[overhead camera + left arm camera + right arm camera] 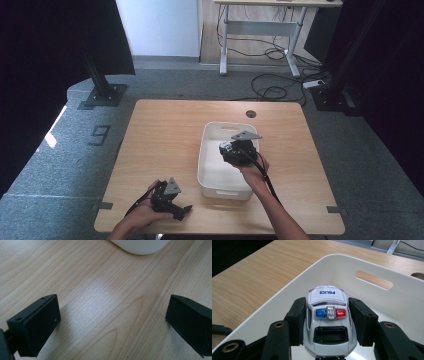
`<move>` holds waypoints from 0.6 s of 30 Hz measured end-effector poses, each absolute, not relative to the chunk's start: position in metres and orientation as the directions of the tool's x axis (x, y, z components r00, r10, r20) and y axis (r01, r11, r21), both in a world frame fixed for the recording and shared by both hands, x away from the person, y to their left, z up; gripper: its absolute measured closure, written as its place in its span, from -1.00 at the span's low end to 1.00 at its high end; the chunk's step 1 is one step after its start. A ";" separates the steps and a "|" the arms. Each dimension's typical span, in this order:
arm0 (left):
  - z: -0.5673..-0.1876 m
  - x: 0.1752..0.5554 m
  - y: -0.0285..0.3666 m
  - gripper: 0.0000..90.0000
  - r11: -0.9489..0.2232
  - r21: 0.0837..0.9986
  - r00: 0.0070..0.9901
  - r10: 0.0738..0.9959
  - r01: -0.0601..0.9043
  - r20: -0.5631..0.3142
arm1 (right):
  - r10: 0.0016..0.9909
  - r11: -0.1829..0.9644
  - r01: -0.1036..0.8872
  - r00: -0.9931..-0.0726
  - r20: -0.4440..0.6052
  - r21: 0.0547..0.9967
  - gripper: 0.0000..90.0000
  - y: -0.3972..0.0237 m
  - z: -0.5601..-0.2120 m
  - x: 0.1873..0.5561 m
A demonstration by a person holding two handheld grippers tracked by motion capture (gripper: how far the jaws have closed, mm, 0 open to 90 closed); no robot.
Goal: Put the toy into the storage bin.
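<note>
The toy police car (329, 320) sits clamped between the two black jaws of the right claw (329, 320), which hangs inside the white tub (207, 165) over its floor. In the high view that claw (235, 152) lies at about three o'clock from the table's middle, above the tub's far half.

Going left to right: the left claw (172, 202) rests low near the table's (160, 130) near edge, at about seven o'clock, its jaws standing wide with nothing but bare wood grain between them. It is probably parked there to stay out of the way while the other hand works; a rounded corner of the tub (140, 246) shows ahead of it at twelve o'clock in the left gripper view.

The right claw holds the car by its flanks, pads pressed flat on either door, likely because the sides give the firmest parallel faces. The car is carried nose away from the hand. Held over the tub's floor, it looks about to be set down or just lifted; which cannot be told.

The car is white and glossy, short and rounded, with "POLICE" in blue on the bonnet, a roof light bar blue on one side and red on the other with a chrome middle, and a dark rear window.
</note>
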State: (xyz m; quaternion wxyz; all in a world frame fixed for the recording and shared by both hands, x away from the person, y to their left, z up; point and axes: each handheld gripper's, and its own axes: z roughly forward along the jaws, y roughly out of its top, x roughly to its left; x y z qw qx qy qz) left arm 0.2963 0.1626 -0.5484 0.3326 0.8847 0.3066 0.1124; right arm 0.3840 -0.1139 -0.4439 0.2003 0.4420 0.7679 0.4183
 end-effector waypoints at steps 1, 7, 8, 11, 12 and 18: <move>-0.548 0.296 0.163 -1.00 -0.591 0.658 0.787 0.617 0.468 -0.006 | 0.844 0.262 0.512 -0.532 0.063 0.818 0.11 -0.112 -0.445 0.384; -0.549 0.296 0.163 -1.00 -0.590 0.658 0.787 0.617 0.468 -0.006 | 0.843 0.283 0.530 -0.535 0.057 0.799 0.11 -0.106 -0.452 0.389; -0.549 0.296 0.163 -1.00 -0.590 0.658 0.787 0.617 0.467 -0.006 | 0.840 0.292 0.533 -0.539 0.053 0.795 0.11 -0.105 -0.453 0.390; -0.548 0.296 0.163 -1.00 -0.591 0.658 0.787 0.617 0.467 -0.005 | 0.841 0.307 0.542 -0.539 0.043 0.782 0.11 -0.101 -0.456 0.393; -0.549 0.296 0.163 -1.00 -0.591 0.658 0.787 0.617 0.467 -0.005 | 0.842 0.309 0.545 -0.538 0.043 0.779 0.11 -0.100 -0.457 0.394; -0.549 0.296 0.163 -1.00 -0.591 0.658 0.787 0.617 0.468 -0.006 | 0.839 0.316 0.554 -0.542 0.045 0.770 0.11 -0.095 -0.462 0.399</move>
